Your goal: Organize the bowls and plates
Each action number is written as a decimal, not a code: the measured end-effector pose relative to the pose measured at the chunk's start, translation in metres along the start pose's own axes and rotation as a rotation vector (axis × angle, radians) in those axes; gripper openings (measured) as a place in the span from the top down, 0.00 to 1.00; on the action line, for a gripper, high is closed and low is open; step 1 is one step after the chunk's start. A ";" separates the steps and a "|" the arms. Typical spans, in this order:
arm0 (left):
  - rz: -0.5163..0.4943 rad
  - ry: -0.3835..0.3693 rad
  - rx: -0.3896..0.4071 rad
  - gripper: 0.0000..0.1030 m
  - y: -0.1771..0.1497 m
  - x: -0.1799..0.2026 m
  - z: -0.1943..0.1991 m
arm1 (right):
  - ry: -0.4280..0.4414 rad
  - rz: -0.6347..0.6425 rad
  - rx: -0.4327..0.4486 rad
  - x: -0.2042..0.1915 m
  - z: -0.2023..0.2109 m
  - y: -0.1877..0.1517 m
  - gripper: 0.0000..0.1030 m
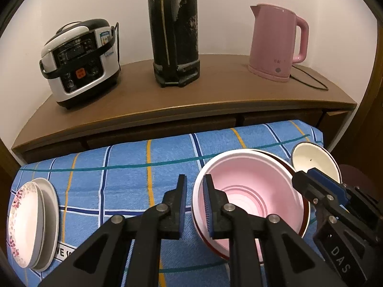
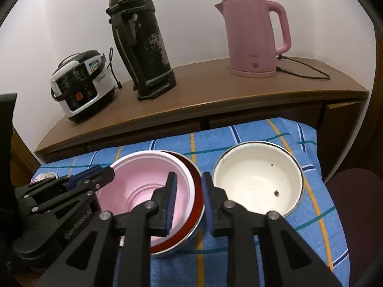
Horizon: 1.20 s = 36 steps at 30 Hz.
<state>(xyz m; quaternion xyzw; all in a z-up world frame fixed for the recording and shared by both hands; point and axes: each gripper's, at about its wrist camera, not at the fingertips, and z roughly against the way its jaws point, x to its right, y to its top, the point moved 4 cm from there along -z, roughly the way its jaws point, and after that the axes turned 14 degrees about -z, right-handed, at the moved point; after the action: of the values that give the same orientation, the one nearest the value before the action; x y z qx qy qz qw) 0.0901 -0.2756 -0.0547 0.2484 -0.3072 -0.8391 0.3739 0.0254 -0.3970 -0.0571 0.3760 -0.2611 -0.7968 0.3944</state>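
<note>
A brown wooden cabinet [image 1: 215, 100] runs along the white wall, and in front of it lies a blue checked cloth [image 1: 134, 167] that bears the dishes. On the cabinet stand a scuffed black thermos [image 1: 174, 31], a pink electric kettle [image 1: 275, 40] with small print too fine to read, and a white-and-black rice cooker [image 1: 79, 62] whose panel lettering is blurred. On the cloth, a pink bowl [image 1: 249, 191] sits nested inside a red-lined bowl [image 2: 195, 191], with a cream enamel bowl [image 2: 256, 181] just beside it to the right, and two stacked plates [image 1: 31, 224], the upper one with a floral rim, well apart at the left. The left gripper [image 1: 195, 203] straddles the pink bowl's near-left rim, jaws slightly parted and not pressing on it; the right gripper [image 2: 189, 201] straddles the nested bowls' right rim in the same way, holding nothing. The right gripper's body reads "DAS", the left's shows partly legible white lettering, and a strip on the cloth reads "VE".
</note>
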 end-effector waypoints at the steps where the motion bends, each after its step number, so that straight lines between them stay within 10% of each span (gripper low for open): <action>1: 0.001 0.004 0.002 0.69 0.000 0.000 0.002 | 0.001 -0.004 0.003 0.000 0.002 0.000 0.78; 4: 0.000 0.042 0.023 0.41 -0.001 -0.001 0.010 | 0.004 -0.007 0.010 0.000 0.008 -0.001 0.78; 9: -0.009 0.063 0.047 0.41 0.000 -0.002 0.022 | 0.008 -0.010 0.023 -0.002 0.016 -0.001 0.65; 36: -0.050 0.014 0.040 0.41 -0.010 0.038 0.050 | -0.022 -0.067 0.070 0.037 0.063 -0.007 0.59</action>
<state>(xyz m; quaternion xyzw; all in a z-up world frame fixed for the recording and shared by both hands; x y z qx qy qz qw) 0.0306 -0.2834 -0.0349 0.2694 -0.3148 -0.8401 0.3500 -0.0432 -0.4157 -0.0401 0.3891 -0.2804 -0.8041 0.3514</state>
